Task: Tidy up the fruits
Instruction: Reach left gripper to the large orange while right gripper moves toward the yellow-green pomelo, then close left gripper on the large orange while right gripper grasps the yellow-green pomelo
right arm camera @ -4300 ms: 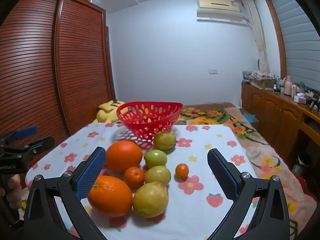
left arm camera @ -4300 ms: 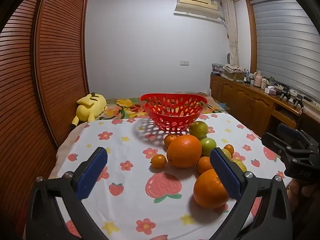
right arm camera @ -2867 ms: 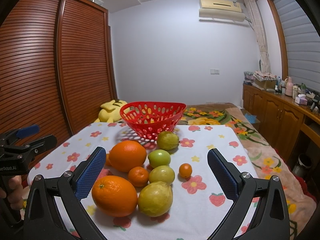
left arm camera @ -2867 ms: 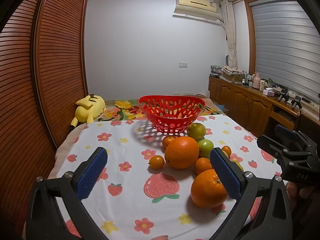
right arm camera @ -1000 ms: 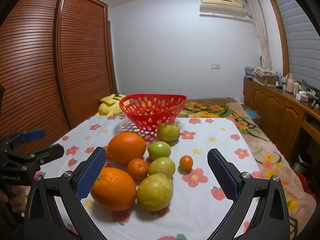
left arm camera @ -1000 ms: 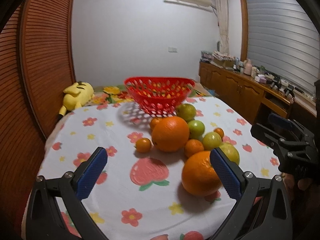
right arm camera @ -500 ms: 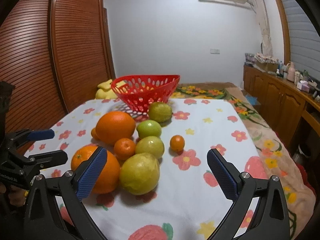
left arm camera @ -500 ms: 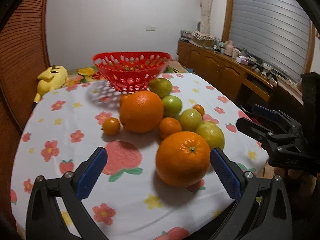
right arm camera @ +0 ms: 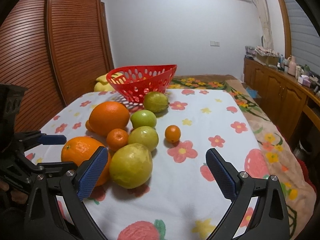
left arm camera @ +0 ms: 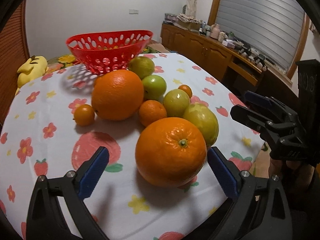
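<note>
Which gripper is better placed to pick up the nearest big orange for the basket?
Left. The left gripper is open with the big orange sitting between its fingers. The right gripper, also open, frames the yellow-green fruit instead; the red basket stands behind.

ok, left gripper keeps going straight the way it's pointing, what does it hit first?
Most likely the nearest big orange: it sits between the open fingers of the left gripper, right of centre, close to the right finger. Depth is hard to judge through the fisheye.

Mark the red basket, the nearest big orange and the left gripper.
red basket (left arm camera: 112, 40), left wrist view, front rim.
nearest big orange (left arm camera: 171, 152), left wrist view, middle of peel.
left gripper (left arm camera: 158, 172), left wrist view, midway between fingertips.
</note>
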{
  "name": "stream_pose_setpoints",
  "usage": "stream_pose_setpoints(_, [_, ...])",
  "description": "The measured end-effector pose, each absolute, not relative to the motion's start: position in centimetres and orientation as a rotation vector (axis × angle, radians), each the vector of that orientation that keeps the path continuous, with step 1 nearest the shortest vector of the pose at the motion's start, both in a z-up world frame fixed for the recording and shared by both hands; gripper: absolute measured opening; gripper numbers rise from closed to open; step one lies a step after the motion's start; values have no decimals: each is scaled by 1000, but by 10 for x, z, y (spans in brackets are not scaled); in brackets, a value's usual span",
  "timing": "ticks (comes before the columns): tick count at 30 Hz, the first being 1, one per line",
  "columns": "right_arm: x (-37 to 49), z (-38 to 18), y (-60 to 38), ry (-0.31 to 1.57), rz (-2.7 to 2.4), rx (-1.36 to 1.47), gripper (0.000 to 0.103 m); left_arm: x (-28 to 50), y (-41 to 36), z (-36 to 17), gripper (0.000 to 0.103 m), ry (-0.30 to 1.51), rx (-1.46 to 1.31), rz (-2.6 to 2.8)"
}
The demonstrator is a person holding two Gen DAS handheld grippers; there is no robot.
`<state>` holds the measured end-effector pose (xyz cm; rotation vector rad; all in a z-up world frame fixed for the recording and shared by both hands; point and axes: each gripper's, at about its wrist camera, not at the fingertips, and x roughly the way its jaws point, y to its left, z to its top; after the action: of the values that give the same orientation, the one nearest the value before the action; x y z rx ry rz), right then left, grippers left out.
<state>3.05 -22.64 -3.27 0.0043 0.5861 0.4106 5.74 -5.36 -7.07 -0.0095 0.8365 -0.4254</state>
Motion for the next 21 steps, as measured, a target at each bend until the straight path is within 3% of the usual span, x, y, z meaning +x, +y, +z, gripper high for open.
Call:
stream_pose_setpoints(8, [35, -34, -228, 595, 417, -4, 100, 70, -59, -84, 91, 895, -22, -488])
stream_pose_setpoints(11, [36, -34, -227, 601, 419, -8, 100, 72, -59, -86, 82, 903, -45, -525])
stream_pose_setpoints(21, [45, -43, -217, 643, 464, -19, 99, 69, -45, -85, 79, 876, -70, -498])
